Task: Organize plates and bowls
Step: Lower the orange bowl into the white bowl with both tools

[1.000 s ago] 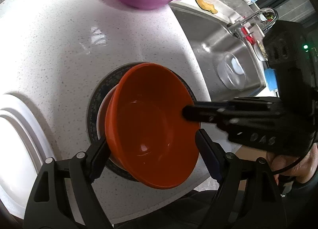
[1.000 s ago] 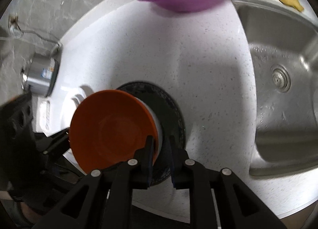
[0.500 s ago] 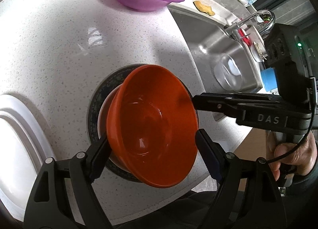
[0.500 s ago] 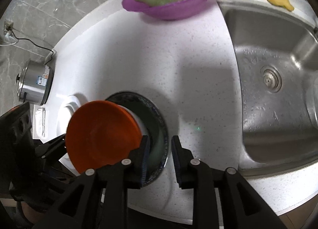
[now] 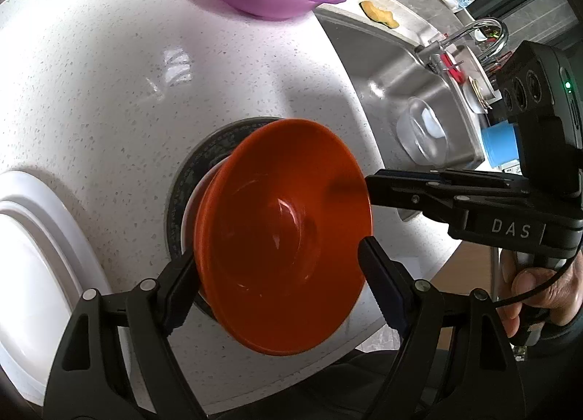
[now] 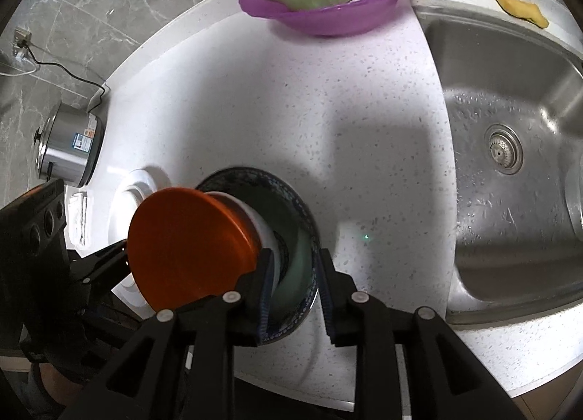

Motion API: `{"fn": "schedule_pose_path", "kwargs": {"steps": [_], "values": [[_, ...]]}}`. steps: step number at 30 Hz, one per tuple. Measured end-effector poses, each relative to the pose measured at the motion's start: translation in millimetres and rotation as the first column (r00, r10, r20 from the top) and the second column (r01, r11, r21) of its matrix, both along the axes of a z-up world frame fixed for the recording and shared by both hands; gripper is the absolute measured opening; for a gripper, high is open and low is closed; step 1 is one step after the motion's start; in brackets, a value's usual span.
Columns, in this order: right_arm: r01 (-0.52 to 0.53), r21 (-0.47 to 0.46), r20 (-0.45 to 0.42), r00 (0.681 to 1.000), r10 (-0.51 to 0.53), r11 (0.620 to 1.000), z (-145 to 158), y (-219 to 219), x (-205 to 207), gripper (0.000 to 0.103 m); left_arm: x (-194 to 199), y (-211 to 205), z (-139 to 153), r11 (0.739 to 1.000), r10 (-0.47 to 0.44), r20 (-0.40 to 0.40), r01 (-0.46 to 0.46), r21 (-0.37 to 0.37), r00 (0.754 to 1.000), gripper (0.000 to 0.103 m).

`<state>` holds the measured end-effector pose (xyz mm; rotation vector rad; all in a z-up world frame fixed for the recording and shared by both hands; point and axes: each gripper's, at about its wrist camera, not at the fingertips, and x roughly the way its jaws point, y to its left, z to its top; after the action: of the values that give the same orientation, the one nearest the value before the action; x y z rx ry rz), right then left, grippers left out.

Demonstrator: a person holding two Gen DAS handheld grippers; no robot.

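Both right claw [image 6: 293, 287] jaws (just parted) have left the orange bowl [image 5: 284, 234].

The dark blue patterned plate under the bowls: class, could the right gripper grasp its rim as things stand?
Probably yes. The right gripper, jaws apart, already straddles the plate's near rim, which is uncovered; the orange bowl sits left, between the left gripper's fingers.
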<state>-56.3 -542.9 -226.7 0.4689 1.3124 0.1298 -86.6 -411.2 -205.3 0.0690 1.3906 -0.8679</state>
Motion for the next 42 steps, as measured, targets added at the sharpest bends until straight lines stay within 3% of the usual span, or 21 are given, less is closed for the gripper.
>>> {"fn": "schedule_pose_path", "kwargs": {"steps": [15,28,31,37,42], "values": [[0.023,0.072,0.032,0.999,-0.025,0.997,8.3,-5.2,-4.3,0.028,-0.9,-12.2,0.4,1.0,-0.003,-0.001,0.003,-0.014,1.0,0.081],[-0.036,0.111,-0.039,0.998,0.041,0.993,-16.2,5.3,5.2,0.028,0.1,-13.3,-1.8,1.0,0.023,-0.011,-0.023,-0.012,1.0,0.082],[-0.053,0.092,-0.05,0.997,0.058,0.994,-20.7,9.7,6.9,0.026,-1.0,-16.7,-1.4,1.0,0.022,-0.013,-0.023,-0.013,1.0,0.082],[-0.089,0.013,-0.046,0.995,0.089,0.996,-17.4,14.0,7.6,0.013,-3.7,-21.9,2.1,1.0,0.006,-0.013,-0.007,-0.023,1.0,0.082],[-0.115,-0.046,-0.038,0.993,0.113,0.992,-11.5,21.1,11.7,0.013,-4.5,-22.3,3.6,1.0,0.009,-0.012,-0.009,-0.02,1.0,0.082]]}}
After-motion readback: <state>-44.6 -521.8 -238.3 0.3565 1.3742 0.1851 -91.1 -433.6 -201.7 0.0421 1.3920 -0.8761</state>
